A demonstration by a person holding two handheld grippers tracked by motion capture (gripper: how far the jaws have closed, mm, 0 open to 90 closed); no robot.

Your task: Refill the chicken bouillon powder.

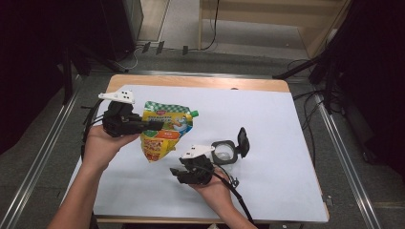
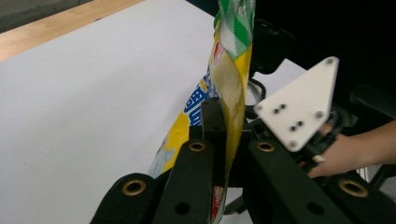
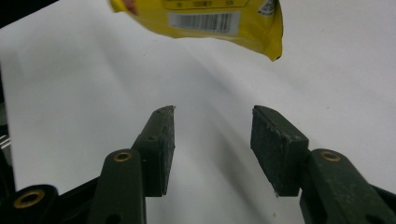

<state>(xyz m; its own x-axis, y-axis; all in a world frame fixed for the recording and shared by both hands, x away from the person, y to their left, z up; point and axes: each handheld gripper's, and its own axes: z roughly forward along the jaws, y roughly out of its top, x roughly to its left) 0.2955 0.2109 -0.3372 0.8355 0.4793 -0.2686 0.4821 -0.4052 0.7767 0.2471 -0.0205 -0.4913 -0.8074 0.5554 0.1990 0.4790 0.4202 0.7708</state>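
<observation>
High view shows the wide table covered with a white sheet (image 1: 267,119), and above it the yellow and green plastic spout pouch with printed pictures (image 1: 165,131), which hangs clear of the surface near the left side. The left gripper (image 1: 154,125) is clamped tight on the pouch; in the left gripper view the black jaws press the thin yellow film (image 2: 229,93) between them, so the picking up looks finished (the pouch no longer rests on the table). The right gripper (image 1: 177,172) waits lower and nearer to the person, with its jaws standing apart and nothing between them; in the right gripper view the pouch bottom with the barcode (image 3: 205,21) floats beyond the pads (image 3: 161,140). Just beside the right gripper stands a small round clear container with a black hinged lid (image 1: 228,150), lid open. What remains, I judge, is to bring the pouch to this container, perhaps with help of the free gripper at the green cap (image 1: 194,113).
</observation>
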